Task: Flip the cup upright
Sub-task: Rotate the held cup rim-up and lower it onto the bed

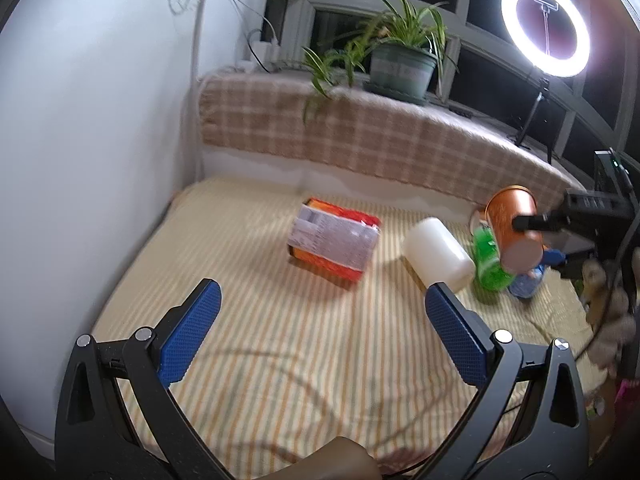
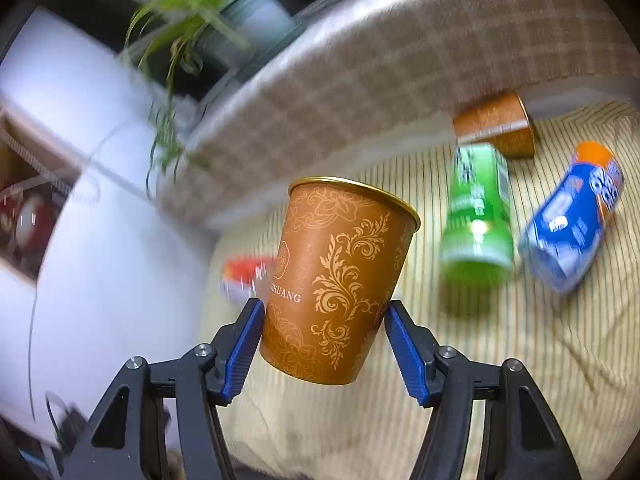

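An orange paper cup [image 2: 336, 276] with gold floral print is clamped between the blue pads of my right gripper [image 2: 324, 344], held in the air above the striped mat, its gold rim pointing up and slightly away. In the left wrist view the same cup [image 1: 514, 228] hangs tilted at the right, with the right gripper [image 1: 532, 222] on it. My left gripper [image 1: 320, 328] is open and empty, low over the mat. A second orange cup [image 2: 496, 124] lies on its side at the back by the bench.
On the striped mat [image 1: 280, 340] lie a white cylinder [image 1: 438, 254], an orange-red packet [image 1: 334, 238], a green can [image 2: 478, 220] and a blue bottle [image 2: 572, 224]. A plaid-covered bench [image 1: 360, 136] with a potted plant [image 1: 400, 64] runs behind. A ring light [image 1: 546, 26] stands at the right.
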{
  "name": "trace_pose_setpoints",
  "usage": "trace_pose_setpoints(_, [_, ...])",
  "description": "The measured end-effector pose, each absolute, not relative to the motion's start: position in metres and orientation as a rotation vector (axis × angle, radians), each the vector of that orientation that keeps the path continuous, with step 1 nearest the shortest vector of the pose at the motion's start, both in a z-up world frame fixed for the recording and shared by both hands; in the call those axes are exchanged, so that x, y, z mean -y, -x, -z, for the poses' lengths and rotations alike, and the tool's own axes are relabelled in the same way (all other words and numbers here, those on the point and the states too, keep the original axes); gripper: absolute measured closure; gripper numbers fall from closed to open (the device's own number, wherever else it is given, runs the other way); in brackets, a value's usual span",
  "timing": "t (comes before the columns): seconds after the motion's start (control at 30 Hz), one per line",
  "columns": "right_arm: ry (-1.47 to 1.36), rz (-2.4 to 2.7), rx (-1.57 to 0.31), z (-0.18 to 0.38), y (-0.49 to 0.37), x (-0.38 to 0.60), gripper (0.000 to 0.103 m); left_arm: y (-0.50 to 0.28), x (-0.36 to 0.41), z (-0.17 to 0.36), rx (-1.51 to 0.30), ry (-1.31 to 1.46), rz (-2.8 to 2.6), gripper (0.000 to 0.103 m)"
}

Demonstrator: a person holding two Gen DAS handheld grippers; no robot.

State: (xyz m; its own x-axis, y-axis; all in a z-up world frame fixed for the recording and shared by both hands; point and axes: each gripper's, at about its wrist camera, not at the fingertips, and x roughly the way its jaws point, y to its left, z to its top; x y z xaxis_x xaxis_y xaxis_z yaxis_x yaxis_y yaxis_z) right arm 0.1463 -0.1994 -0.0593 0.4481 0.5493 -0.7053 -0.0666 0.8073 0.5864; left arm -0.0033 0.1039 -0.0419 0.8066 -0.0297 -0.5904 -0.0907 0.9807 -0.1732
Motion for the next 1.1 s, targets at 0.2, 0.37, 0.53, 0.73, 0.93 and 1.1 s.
trace_pose_setpoints(0.2, [-0.368,-0.476,-1.105,0.072,-0.106,0.193,0.038,-0.004,-0.086,0.051,-0.692,0.195,0.017,0.000])
trace_pose_setpoints(0.37, [-0.303,-0.480,-1.147,0.091,-0.085,0.192,0.038,-0.009,-0.070,0.060,-0.731,0.188,0.046,0.000])
trace_pose_setpoints(0.53, [-0.266,-0.463,-1.182,0.110,-0.079,0.190,0.038,-0.012,-0.055,0.064,-0.754,0.168,0.073,0.000])
trace_pose_setpoints(0.73, [-0.212,-0.438,-1.197,0.124,-0.084,0.189,0.038,-0.018,-0.044,0.067,-0.779,0.165,0.105,0.000])
trace_pose_setpoints(0.93, [-0.184,-0.445,-1.202,0.128,-0.090,0.185,0.036,-0.024,-0.035,0.070,-0.796,0.159,0.123,0.000])
trace_pose_setpoints(1.1, [-0.205,-0.456,-1.186,0.123,-0.087,0.193,0.025,-0.030,-0.028,0.071,-0.809,0.146,0.142,0.000])
